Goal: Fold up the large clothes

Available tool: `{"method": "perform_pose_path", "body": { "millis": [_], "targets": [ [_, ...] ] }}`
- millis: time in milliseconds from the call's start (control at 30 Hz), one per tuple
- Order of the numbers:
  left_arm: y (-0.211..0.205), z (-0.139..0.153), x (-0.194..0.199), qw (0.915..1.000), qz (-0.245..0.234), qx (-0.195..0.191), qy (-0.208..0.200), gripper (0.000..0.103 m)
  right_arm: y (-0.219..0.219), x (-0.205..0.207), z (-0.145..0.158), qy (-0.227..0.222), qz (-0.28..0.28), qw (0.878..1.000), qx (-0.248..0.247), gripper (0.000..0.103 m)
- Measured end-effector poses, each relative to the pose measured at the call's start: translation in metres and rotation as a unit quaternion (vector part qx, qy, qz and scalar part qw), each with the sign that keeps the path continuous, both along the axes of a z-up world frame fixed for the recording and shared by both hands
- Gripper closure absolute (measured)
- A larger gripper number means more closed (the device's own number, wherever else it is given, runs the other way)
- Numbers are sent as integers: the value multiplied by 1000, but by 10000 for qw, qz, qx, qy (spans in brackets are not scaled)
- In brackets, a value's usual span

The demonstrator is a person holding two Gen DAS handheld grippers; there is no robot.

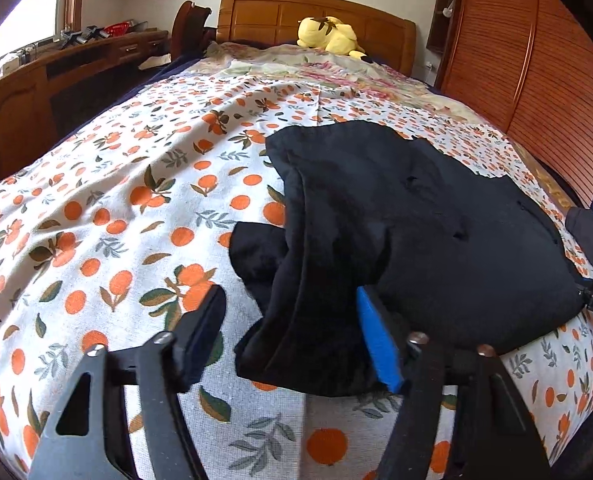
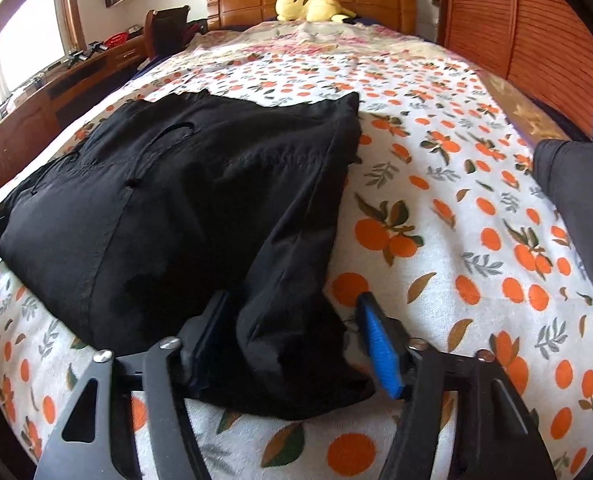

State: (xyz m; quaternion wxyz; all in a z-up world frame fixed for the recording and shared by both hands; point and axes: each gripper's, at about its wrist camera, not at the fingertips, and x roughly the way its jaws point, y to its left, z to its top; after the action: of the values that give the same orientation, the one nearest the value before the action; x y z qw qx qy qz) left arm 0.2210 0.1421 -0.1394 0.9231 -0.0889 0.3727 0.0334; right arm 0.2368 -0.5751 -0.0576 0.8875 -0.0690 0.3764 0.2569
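On the near half of the bed [image 1: 96, 208], the black garment [image 2: 168, 200] lies in a thick, partly folded stack, from my 12 o'clock down to the near edge. It looks soft and limp, several layers deep, rather heavy for cloth, so I judge it will sag and slide apart if I lift one layer only. My left gripper [image 1: 292, 336] has its jaws apart, with the loose corner at the left end between them; my right gripper [image 2: 292, 340] also has its jaws apart around the near right corner, and I cannot tell if either pad presses yet. I would take all layers at these two corners. Toward 12 o'clock the sheet is free up to the plush toy [image 1: 330, 36]; at 3 o'clock the wardrobe [image 2: 516, 20] stands close.
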Motion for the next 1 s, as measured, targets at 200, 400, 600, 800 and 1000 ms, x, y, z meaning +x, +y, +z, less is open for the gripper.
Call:
{"method": "perform_pose_path", "body": {
  "millis": [200,400,600,800,1000],
  "targets": [
    [-2,1,2,9998,-25,-178,6,81,5,-11,2,-143,412,9990,-57,82],
    [-8,21,-5,9999,-57,-33,-83,96,-2,-23,8,-498,409,9979,-51,92],
    [-19,49,-45,9991,-216,-33,-362,97,-29,-50,17,-719,444,9963,127,93],
    [-38,54,-98,9978,-526,-95,-400,97,-59,-65,19,-791,362,9959,234,92],
    [-39,45,-107,9984,-480,-85,-301,97,-47,-56,14,-899,257,9956,-38,81]
  ]
}}
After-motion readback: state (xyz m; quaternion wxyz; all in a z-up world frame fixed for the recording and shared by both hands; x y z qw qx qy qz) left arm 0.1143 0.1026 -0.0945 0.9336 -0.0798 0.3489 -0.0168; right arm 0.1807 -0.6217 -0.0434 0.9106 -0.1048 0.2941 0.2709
